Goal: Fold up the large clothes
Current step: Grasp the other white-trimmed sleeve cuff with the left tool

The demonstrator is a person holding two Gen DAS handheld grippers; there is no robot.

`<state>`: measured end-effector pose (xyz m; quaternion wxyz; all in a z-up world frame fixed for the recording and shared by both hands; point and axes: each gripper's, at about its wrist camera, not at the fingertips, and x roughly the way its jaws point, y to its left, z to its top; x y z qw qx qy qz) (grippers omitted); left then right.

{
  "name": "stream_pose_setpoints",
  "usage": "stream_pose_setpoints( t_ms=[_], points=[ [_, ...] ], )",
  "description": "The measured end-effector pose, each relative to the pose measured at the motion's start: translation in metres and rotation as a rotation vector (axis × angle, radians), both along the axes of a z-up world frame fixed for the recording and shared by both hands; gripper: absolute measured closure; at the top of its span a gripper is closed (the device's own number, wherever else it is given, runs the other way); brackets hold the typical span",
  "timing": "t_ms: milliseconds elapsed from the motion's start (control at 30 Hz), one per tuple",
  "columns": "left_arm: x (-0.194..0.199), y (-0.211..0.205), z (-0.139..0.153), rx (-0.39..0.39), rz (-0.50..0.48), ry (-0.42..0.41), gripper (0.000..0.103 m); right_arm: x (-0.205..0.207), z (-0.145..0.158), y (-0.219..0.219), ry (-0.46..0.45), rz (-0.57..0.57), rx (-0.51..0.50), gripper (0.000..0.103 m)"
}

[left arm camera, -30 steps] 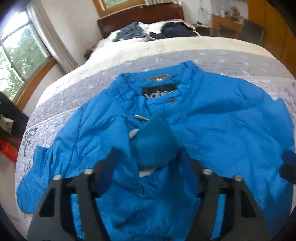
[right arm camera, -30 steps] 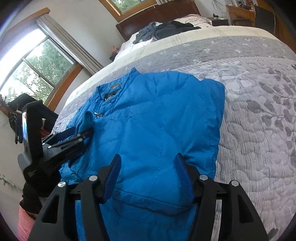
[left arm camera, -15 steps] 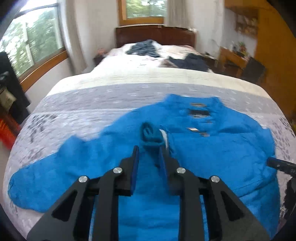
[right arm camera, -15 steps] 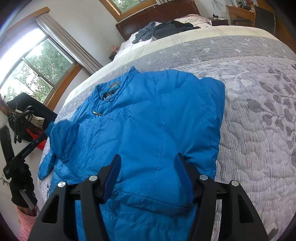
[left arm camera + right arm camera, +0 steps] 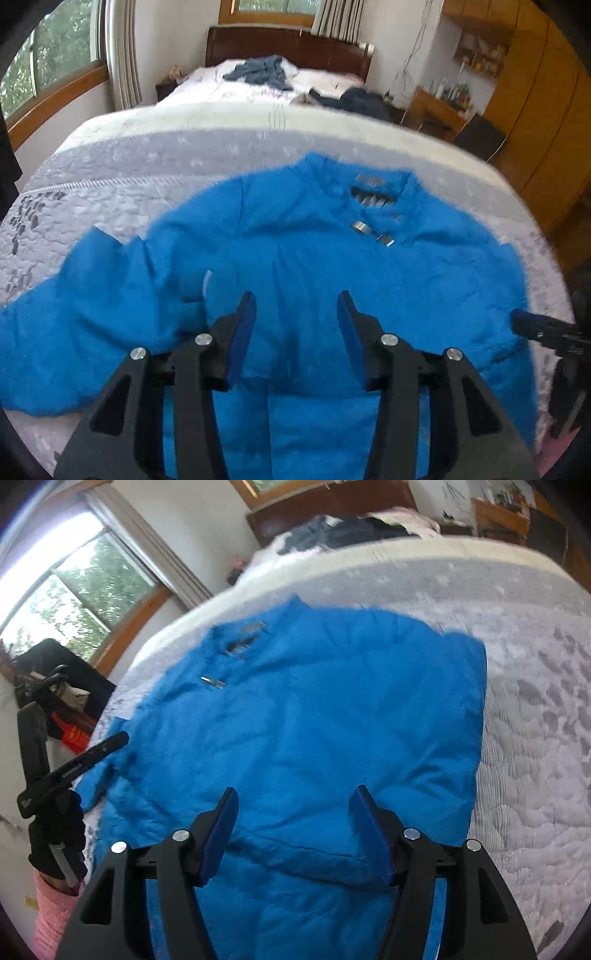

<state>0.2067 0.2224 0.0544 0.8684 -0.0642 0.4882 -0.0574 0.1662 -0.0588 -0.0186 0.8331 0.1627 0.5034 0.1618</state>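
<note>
left wrist view: the left gripper point(image 5: 295, 310) hangs over the blue jacket point(image 5: 314, 258) with its blue-padded fingers point(image 5: 242, 328) spread wide and nothing between them. the jacket lies flat on the grey quilted bedspread point(image 5: 110, 177), toward the near edge of the bed, collar pointing to the far end. a sleeve point(image 5: 74, 310) stretches out toward the left edge of the bed. a black label and two metal snaps point(image 5: 373, 232) sit below the collar (slightly blurred). at the right edge of the bed the tip of the right gripper point(image 5: 543, 328) shows, above the jacket's right side. dark clothes point(image 5: 266, 70) lie piled near the wooden headboard point(image 5: 288, 44) at the far end.

right wrist view: the right gripper point(image 5: 291, 827) is held above the jacket's lower part point(image 5: 314, 720), fingers point(image 5: 369, 830) far apart and empty. the jacket's right side is folded in, giving a straight edge toward the right side of the bed, with bare bedspread point(image 5: 535, 720) beyond it. by the left edge of the bed the left gripper point(image 5: 110, 742) is seen from the side, held by a black-gloved hand point(image 5: 55, 834) with a pink sleeve point(image 5: 51, 912) below; from here i cannot tell its opening. a window point(image 5: 74, 594) lies beyond it.
</note>
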Motion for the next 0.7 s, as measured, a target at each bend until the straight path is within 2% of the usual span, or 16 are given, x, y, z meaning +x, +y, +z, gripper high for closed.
stream_pose_setpoints(
  t_ms=[33,100,267,333,400,467,533,600,700],
  points=[
    [0.005,0.0,-0.01,0.005,0.003,0.015,0.058,0.002,-0.005,-0.002,0.006,0.001,0.012,0.038],
    [0.009,0.003,-0.015,0.013,0.001,-0.007,0.058,0.005,-0.009,-0.005,0.011,0.001,0.044,0.039],
    [-0.006,0.02,0.003,-0.087,-0.003,-0.033,0.056,-0.004,0.006,0.001,-0.021,-0.001,0.005,0.038],
    [-0.028,0.036,0.022,-0.103,-0.011,-0.088,0.044,-0.012,0.019,0.011,-0.042,0.027,0.007,0.036],
    [-0.055,0.058,0.034,-0.104,-0.003,-0.128,0.036,-0.022,0.032,0.024,-0.061,0.054,-0.014,0.032],
    [-0.075,0.083,0.038,-0.107,0.028,-0.141,0.033,-0.031,0.041,0.039,-0.084,0.085,-0.038,0.027],
    [-0.102,0.122,0.035,-0.108,0.094,-0.131,0.032,-0.04,0.046,0.059,-0.096,0.131,-0.049,0.027],
    [-0.121,0.153,0.03,-0.105,0.153,-0.111,0.031,-0.046,0.045,0.081,-0.087,0.182,-0.054,0.027],
    [-0.153,0.214,0.01,-0.119,0.291,-0.063,0.031,-0.05,0.038,0.111,-0.048,0.253,-0.056,0.027]
  ],
)
